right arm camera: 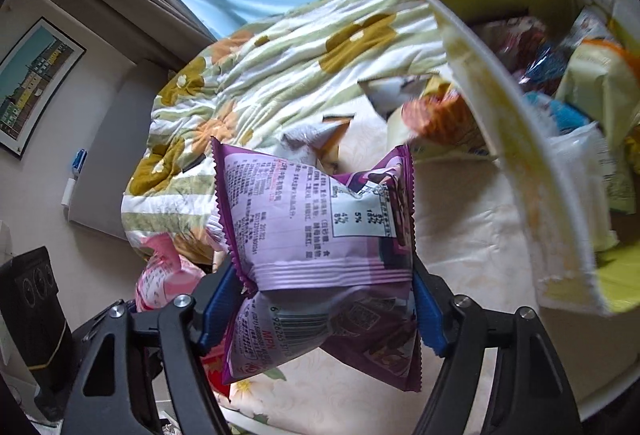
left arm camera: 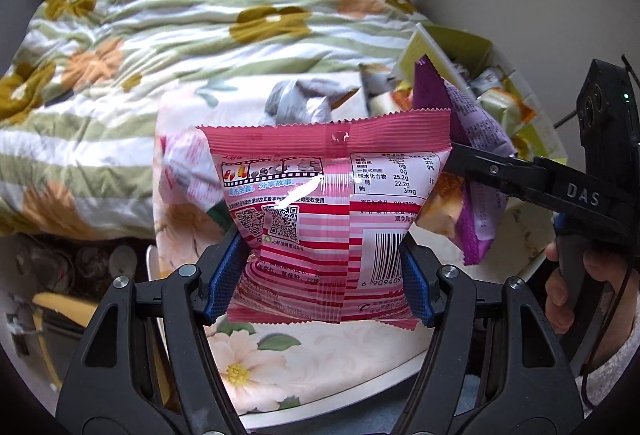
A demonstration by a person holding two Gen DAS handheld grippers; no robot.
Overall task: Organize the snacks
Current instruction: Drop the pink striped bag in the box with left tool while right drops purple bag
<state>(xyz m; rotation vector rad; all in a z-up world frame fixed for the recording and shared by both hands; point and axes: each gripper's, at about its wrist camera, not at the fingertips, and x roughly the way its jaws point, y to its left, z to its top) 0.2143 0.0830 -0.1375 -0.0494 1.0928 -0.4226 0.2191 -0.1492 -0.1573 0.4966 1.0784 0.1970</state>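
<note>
Left claw (left arm camera: 323, 275) clamped on pink snack bag (left arm camera: 328, 203), held up over the floral-cloth surface (left arm camera: 256, 359). Right claw (right arm camera: 326, 301) clamped on purple snack bag (right arm camera: 316, 235), lifted w/ the green box (right arm camera: 516, 155) just to its right. Box holds more packets (right arm camera: 588, 75). Loose snacks (right arm camera: 440, 115) lie beside box's left wall. Floral quilt (left arm camera: 160, 35) beyond the box.
</note>
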